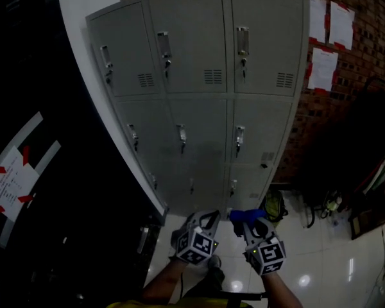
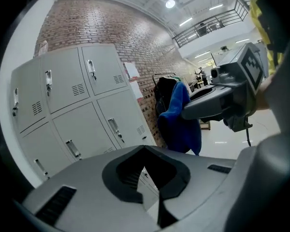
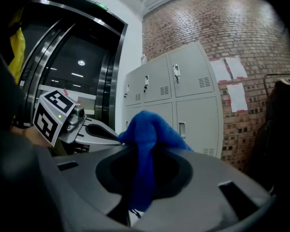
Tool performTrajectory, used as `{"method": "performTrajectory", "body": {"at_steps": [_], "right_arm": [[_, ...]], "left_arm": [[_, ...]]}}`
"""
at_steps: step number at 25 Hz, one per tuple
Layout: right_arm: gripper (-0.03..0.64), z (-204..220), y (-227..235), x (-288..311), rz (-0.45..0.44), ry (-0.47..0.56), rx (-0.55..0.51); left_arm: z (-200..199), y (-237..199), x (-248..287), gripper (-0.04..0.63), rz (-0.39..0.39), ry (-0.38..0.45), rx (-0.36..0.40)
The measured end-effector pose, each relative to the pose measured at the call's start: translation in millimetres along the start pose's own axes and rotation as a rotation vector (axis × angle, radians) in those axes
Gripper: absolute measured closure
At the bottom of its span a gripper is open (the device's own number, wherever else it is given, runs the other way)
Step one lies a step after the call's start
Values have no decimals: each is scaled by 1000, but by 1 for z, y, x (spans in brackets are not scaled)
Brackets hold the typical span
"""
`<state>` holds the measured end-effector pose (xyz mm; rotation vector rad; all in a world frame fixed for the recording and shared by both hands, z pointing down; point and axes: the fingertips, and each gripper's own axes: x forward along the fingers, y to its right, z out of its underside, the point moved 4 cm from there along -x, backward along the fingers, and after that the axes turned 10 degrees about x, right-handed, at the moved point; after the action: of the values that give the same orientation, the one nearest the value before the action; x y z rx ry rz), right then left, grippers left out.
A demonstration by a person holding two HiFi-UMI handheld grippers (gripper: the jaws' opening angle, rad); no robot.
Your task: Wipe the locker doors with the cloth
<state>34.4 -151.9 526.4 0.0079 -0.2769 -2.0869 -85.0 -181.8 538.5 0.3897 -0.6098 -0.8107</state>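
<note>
Grey steel lockers (image 1: 199,95) stand against a brick wall (image 1: 366,24) on a glossy white tiled floor (image 1: 321,262). The unit is three columns wide, and every door in view is shut. White paper sheets (image 1: 323,68) are fixed to the brick to the right of the lockers.

Left tool (image 1: 210,215): held low in the head view, in front of the bottom row of doors and pointing toward them. The left gripper view shows its jaws together at the tips, with nothing clamped between them.

Right tool (image 1: 251,226): held just beside the left tool, on its right, at about the same height. Its jaws are clamped on the blue cloth (image 1: 245,214).

Cloth position: it is bunched over the jaw tips of the right tool, and a fold hangs down between the jaws. In the left gripper view it droops below the right tool, clear of the locker doors. In the right gripper view the doors stand beyond the cloth, apart from it.
</note>
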Motion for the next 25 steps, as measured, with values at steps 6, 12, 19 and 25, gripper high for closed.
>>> {"method": "performTrajectory", "body": {"at_steps": [6,12,19,25], "right_arm": [[548,60,-68,-141,5,-56,86],[551,63,-129,-224,27,-15,105],[551,58,-201,-248,105,61,91],[551,77,-278,-244,116,51,102]], "left_arm": [[8,116,-126,593,51,-68,-67],[-6,148,-218,593,29,-46,-65],[11,141,-308,592,23,-10,-18],[62,126,-379,593,13,-6,-55]]}}
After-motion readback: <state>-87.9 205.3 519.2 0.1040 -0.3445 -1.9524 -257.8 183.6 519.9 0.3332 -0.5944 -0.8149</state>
